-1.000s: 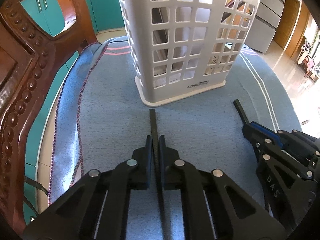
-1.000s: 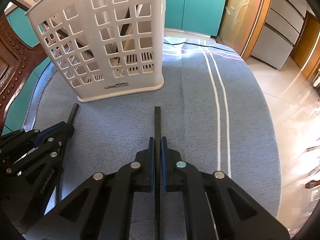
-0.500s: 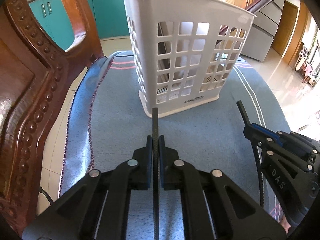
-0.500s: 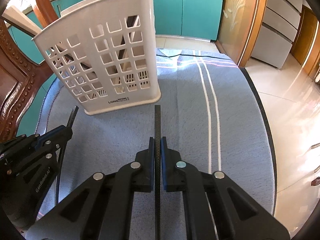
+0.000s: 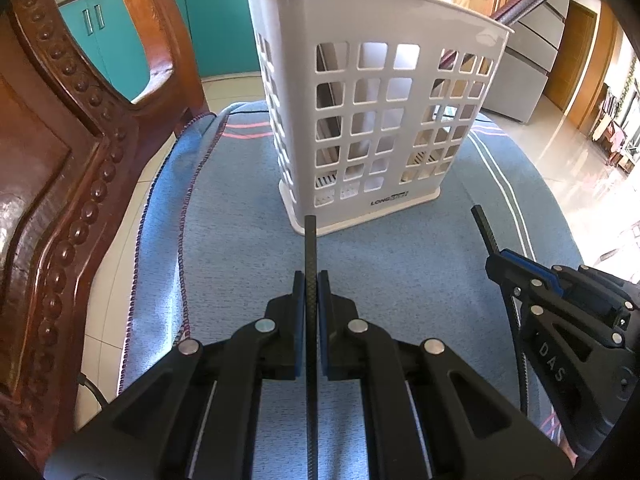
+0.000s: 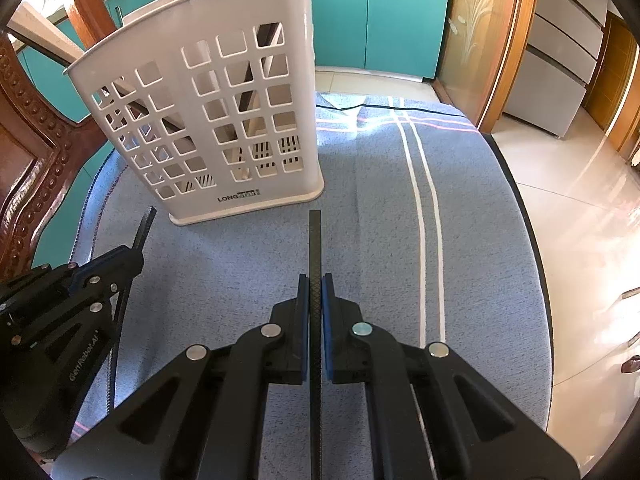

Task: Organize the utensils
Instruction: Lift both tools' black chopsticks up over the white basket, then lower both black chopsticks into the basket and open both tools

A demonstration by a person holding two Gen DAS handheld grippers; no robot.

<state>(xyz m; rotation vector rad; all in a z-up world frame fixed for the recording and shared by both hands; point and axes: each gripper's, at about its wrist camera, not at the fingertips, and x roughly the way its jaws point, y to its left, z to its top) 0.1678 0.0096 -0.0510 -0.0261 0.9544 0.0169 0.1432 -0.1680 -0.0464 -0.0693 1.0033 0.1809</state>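
Observation:
A white slotted utensil holder [image 5: 372, 120] stands upright on the blue cloth; it also shows in the right wrist view [image 6: 212, 128], with several utensils inside. My left gripper [image 5: 311, 280] is shut on a thin black chopstick [image 5: 310, 240] that points at the holder's base. My right gripper [image 6: 315, 284] is shut on a second black chopstick [image 6: 315, 240], tip just right of the holder's front corner. Each gripper shows in the other's view: the right one [image 5: 500, 260], the left one [image 6: 132, 256].
A carved wooden chair back [image 5: 60, 160] rises close on the left. The blue striped cloth [image 6: 400, 220] covers a round table whose edge [image 6: 532, 240] drops to a tiled floor on the right. Teal cabinets [image 6: 392, 12] stand behind.
Both grippers have risen and drawn back from the holder, each still holding its chopstick. The holder's rim now shows in both views.

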